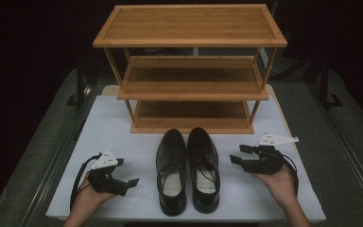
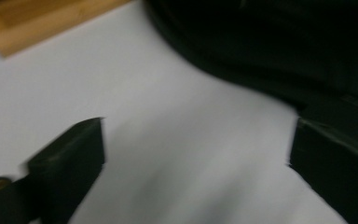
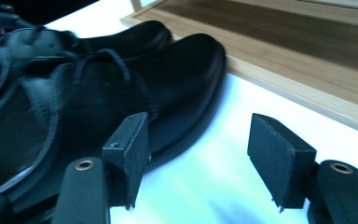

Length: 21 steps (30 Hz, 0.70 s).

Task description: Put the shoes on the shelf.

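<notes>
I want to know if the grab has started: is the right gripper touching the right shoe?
Apart. In the high view, white table shows between the right gripper and the right shoe; the right gripper view shows its open jaws holding nothing.

Three-tier wooden shoe rack (image 1: 191,71), all shelves bare, stood at the far end of white-topped table (image 1: 108,127).

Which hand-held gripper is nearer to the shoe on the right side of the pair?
Right. The right hand-held gripper sits just beside the right shoe, jaws open toward it. The left hand-held gripper is beyond the left shoe, on the pair's far side.
</notes>
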Available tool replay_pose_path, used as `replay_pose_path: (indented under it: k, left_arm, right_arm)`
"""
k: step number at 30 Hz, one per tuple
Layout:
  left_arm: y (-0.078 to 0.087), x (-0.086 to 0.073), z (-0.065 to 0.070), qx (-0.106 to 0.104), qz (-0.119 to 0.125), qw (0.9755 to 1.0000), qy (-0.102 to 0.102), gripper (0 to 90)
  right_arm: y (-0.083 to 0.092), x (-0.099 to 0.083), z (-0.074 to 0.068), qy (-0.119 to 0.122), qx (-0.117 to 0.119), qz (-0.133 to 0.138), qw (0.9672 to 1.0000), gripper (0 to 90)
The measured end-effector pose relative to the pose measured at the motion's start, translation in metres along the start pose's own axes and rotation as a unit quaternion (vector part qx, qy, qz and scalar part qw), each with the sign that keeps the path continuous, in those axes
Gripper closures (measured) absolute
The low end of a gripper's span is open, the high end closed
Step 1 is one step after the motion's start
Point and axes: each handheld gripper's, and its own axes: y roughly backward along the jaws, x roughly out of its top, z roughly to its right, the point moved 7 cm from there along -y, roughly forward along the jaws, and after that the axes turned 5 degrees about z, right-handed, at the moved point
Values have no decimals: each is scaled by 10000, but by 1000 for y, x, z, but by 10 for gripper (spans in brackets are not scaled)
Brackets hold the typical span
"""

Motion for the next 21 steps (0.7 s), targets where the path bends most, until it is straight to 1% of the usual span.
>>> replay_pose_path:
  k: [1, 3, 4, 6, 7, 8, 9, 10, 11, 12, 13, 14, 16, 17, 18, 19, 21]
  left_arm:
    - [1, 4, 2, -53, 63, 10000, 11, 142]
    - [2, 11, 4, -107, 149, 9998, 74, 144]
    - [3, 15, 6, -119, 188, 9997, 69, 146]
    - [4, 23, 9, -146, 244, 9996, 31, 148]
    - [4, 23, 9, -146, 244, 9996, 31, 148]
    - [5, 32, 14, -219, 305, 9993, -22, 148]
    - [5, 32, 14, -219, 305, 9993, -22, 148]
    - [4, 39, 18, -286, 359, 9989, -60, 148]
    - [4, 39, 18, -286, 359, 9989, -60, 148]
    - [4, 42, 20, -311, 360, 9988, -82, 148]
    - [3, 45, 22, -336, 384, 9987, -91, 148]
    - [0, 54, 25, -390, 459, 9981, -124, 148]
    - [-3, 61, 28, -452, 499, 9976, -160, 148]
    - [-3, 61, 28, -452, 499, 9976, -160, 148]
    - [-8, 70, 31, -518, 563, 9968, -220, 148]
    - [-8, 70, 31, -518, 563, 9968, -220, 148]
    - [-13, 77, 34, -557, 631, 9962, -238, 148]
  right_arm:
    - [1, 0, -3, 19, 29, 20, 10000, 387]
    - [2, 1, -8, 31, 113, 67, 9999, 401]
    - [3, 2, -11, 30, 142, 90, 9999, 411]
    - [3, 4, -16, 84, 222, 138, 9996, 420]
    - [3, 4, -16, 84, 222, 138, 9996, 420]
    - [2, 6, -21, 117, 294, 194, 9993, 419]
    - [2, 6, -21, 117, 294, 194, 9993, 419]
    - [1, 8, -27, 157, 392, 215, 9989, 410]
    - [1, 8, -27, 157, 392, 215, 9989, 410]
    - [0, 9, -31, 188, 440, 212, 9986, 405]
    - [-1, 10, -33, 196, 461, 217, 9985, 400]
    - [-4, 12, -38, 203, 527, 232, 9981, 396]
    - [-7, 15, -43, 237, 581, 234, 9978, 389]
    - [-9, 16, -45, 264, 611, 244, 9975, 389]
    - [-11, 17, -47, 276, 646, 240, 9972, 388]
    - [-13, 18, -49, 283, 675, 243, 9970, 389]
    - [-17, 20, -51, 293, 711, 242, 9967, 384]
